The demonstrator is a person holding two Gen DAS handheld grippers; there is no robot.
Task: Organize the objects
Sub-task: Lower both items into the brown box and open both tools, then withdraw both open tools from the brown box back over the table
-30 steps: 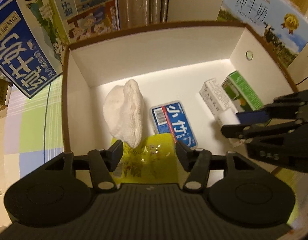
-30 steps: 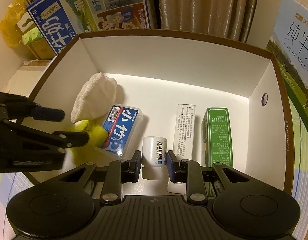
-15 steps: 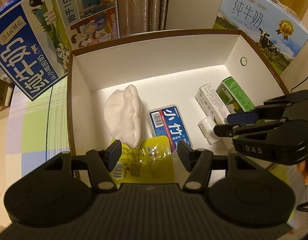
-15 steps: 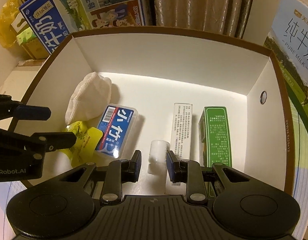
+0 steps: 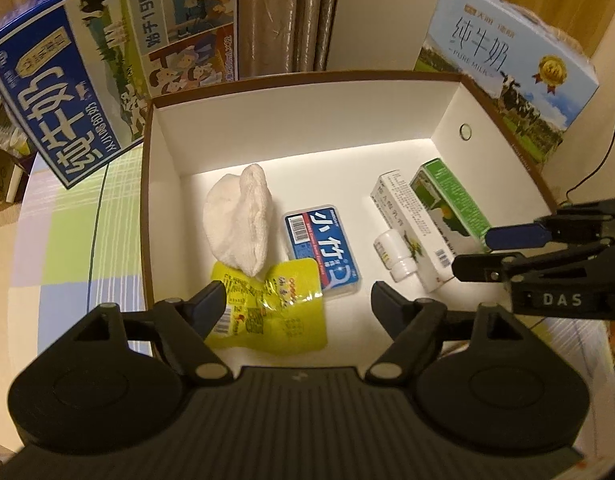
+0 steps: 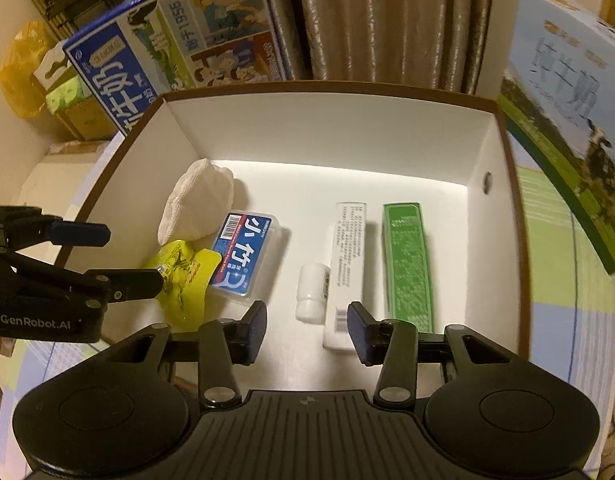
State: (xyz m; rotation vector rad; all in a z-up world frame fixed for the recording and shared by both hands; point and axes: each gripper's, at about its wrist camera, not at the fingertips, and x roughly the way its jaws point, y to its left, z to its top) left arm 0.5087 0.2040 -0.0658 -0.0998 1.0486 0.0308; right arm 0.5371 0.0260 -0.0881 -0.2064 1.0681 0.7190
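An open white box holds a white cloth, a yellow packet, a blue-labelled case, a small white bottle, a white carton and a green carton. My left gripper hovers above the yellow packet, its jaws opening, the pads touching nothing. My right gripper hangs over the bottle, which lies loose on the box floor beside the white carton; its jaws are opening too. Each gripper appears side-on in the other's view: right gripper, left gripper.
A large blue milk carton case leans behind the box at the left. A pale blue milk case stands at the right. Curtains hang behind. The box rests on a checked cloth.
The right jaws have parted from the small white bottle, which now lies on the box floor. The left jaws have spread wider over the yellow packet. Both grippers have lifted back.
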